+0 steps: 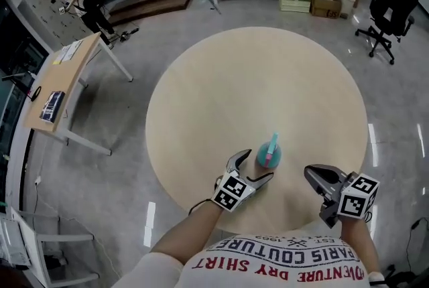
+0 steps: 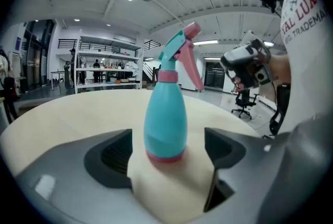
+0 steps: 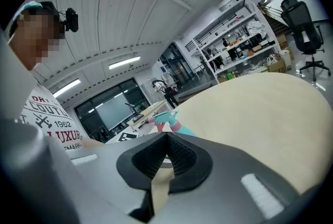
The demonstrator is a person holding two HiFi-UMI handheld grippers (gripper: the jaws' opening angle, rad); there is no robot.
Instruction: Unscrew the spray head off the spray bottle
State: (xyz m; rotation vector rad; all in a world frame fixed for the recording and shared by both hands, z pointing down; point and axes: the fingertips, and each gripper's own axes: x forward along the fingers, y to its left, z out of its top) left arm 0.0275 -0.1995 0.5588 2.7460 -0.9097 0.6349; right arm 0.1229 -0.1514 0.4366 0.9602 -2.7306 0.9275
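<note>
My left claw stands wide open. Its pads flank the base of the teal spray bottle without touching it, placed there, I judge, to clamp the body steady. The bottle stands upright close to the near edge of the round bench, and its pink-and-teal spray head looks to be still screwed on. My right claw is closed on nothing and hangs near that same edge, to the bottle's right, presumably free to turn the head. I can make out no label on the bottle. The only readable writing is on my shirt: "PARIS COUTURE" and "ADVENTURE DRY SHIRT".
</note>
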